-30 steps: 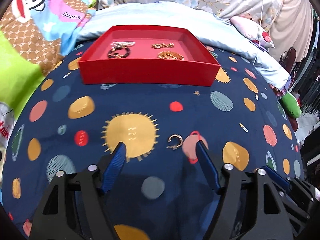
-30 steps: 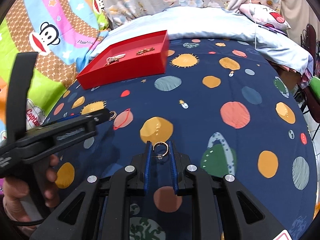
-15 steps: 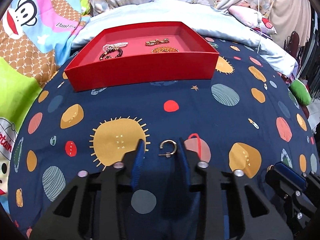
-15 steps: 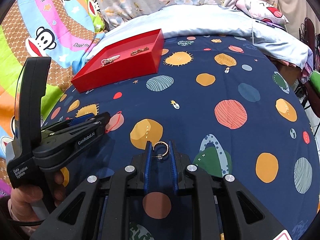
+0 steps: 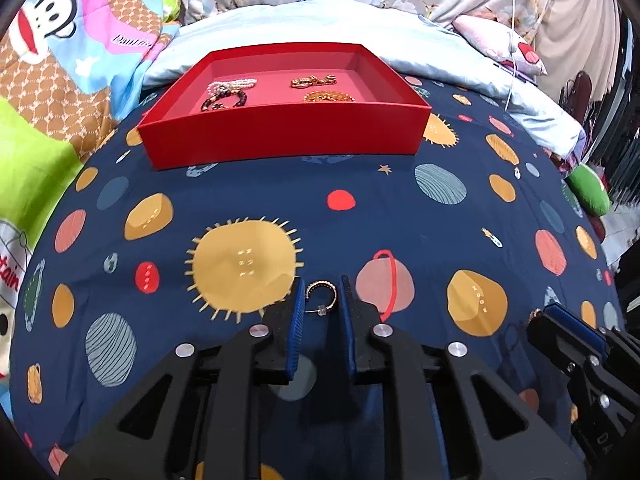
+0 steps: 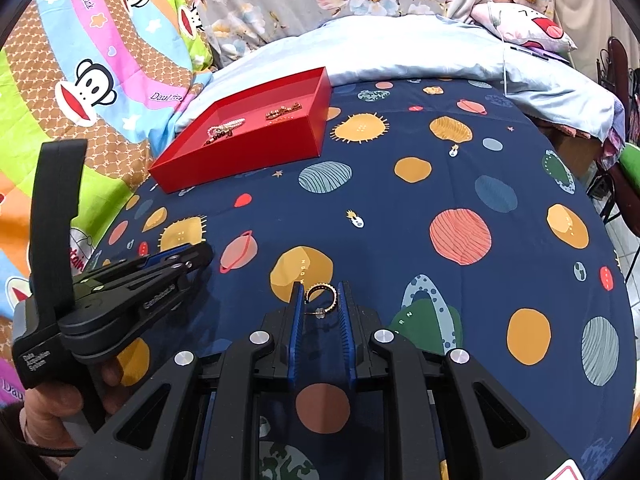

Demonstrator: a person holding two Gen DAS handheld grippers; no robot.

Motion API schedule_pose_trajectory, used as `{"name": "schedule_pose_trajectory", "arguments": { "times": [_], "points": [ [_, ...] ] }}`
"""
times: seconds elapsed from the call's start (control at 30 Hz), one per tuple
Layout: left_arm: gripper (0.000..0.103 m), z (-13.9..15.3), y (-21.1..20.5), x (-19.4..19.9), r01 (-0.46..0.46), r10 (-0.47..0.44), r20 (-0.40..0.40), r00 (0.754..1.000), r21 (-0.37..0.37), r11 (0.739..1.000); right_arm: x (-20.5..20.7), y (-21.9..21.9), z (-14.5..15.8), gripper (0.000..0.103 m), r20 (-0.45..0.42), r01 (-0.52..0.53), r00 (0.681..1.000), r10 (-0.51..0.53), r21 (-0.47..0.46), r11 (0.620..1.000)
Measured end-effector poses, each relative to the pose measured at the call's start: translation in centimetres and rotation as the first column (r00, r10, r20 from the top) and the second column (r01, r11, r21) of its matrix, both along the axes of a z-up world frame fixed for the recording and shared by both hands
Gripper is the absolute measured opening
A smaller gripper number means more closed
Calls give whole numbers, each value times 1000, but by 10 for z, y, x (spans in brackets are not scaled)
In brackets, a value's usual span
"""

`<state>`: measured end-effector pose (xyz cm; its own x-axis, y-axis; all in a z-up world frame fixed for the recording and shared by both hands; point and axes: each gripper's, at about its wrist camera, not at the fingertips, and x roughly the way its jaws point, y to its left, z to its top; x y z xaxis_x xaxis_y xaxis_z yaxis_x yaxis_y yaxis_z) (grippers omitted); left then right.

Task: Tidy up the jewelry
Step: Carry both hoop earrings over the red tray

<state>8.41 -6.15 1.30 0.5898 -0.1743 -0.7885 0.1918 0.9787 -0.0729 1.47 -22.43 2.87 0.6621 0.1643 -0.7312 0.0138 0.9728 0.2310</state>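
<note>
My left gripper [image 5: 321,294] is shut on a small gold hoop earring [image 5: 323,295], held just above the navy planet-print bedspread. My right gripper [image 6: 320,296] is shut on a second gold hoop earring [image 6: 322,297]. The red tray [image 5: 288,132] stands ahead of the left gripper and holds a pearl bracelet [image 5: 232,85], a dark bead bracelet [image 5: 224,101] and two gold chains [image 5: 314,80]. In the right wrist view the tray [image 6: 256,160] lies far left, and the left gripper [image 6: 176,258] is at the left beside my right one.
A monkey-print blanket [image 6: 92,92] lies left of the tray. A pale blue quilt [image 6: 420,52] and a pillow [image 6: 524,26] lie behind it. The bed's right edge [image 6: 612,216] drops off to a floor with dark furniture. The right gripper shows at the left wrist view's lower right [image 5: 568,336].
My left gripper moved forward over the loose earring and closed on it, from wide open to shut. The tray looks closer. My right gripper kept its earring and lifted slightly.
</note>
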Motion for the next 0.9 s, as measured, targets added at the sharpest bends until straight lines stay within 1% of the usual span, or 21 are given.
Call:
{"name": "schedule_pose_trajectory", "arguments": {
  "times": [0.17, 0.53, 0.9],
  "points": [
    [16, 9, 19, -7, -27, 27, 0, 1000, -37, 999, -1, 5, 6, 16, 13, -12, 1000, 12, -3, 1000],
    [16, 33, 62, -22, -93, 95, 29, 995, -86, 992, -3, 20, 22, 16, 45, -41, 998, 41, -5, 999],
    [16, 51, 82, -26, -113, 120, 62, 991, -114, 987, 5, 33, 40, 16, 89, -65, 994, 68, -30, 997]
  ]
}}
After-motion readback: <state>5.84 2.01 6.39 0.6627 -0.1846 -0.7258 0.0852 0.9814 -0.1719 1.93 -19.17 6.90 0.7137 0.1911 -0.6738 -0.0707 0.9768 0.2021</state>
